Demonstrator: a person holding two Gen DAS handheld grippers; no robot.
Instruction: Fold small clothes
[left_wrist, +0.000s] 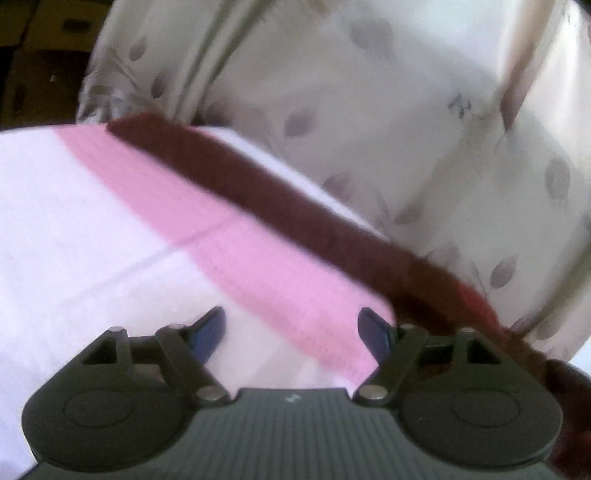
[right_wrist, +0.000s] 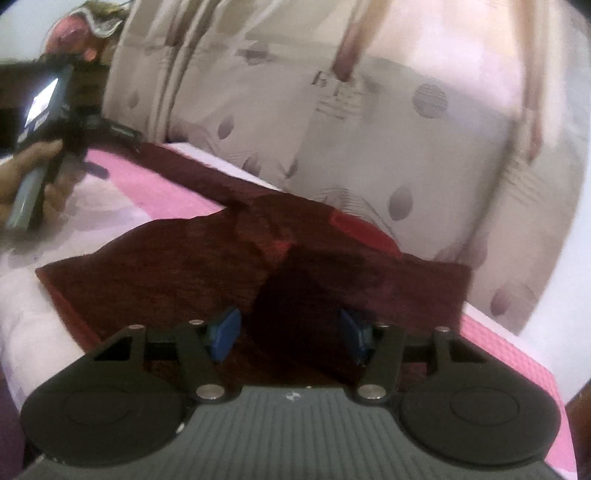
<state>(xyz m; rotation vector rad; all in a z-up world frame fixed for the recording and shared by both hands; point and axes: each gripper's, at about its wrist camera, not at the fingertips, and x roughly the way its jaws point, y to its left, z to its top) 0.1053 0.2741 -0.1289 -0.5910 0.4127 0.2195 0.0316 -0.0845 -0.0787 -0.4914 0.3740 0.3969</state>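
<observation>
A dark maroon garment (right_wrist: 229, 254) lies on the pink and white bed cover, partly folded, with a red patch (right_wrist: 354, 227) near its far edge. My right gripper (right_wrist: 291, 332) is open just above the garment's near part, with nothing between its blue pads (right_wrist: 225, 332). In the left wrist view the garment's long dark edge (left_wrist: 280, 210) runs diagonally across the pink stripe (left_wrist: 229, 240). My left gripper (left_wrist: 291, 332) is open over the cover, holding nothing. It also shows in the right wrist view (right_wrist: 48, 147), held by a hand at the far left.
An upright mattress with a grey leaf print (right_wrist: 369, 147) stands right behind the bed; it also shows in the left wrist view (left_wrist: 369, 92). A pillow-like bundle (right_wrist: 85, 29) sits at the far left. The cover's pink border (right_wrist: 517, 365) runs along the right edge.
</observation>
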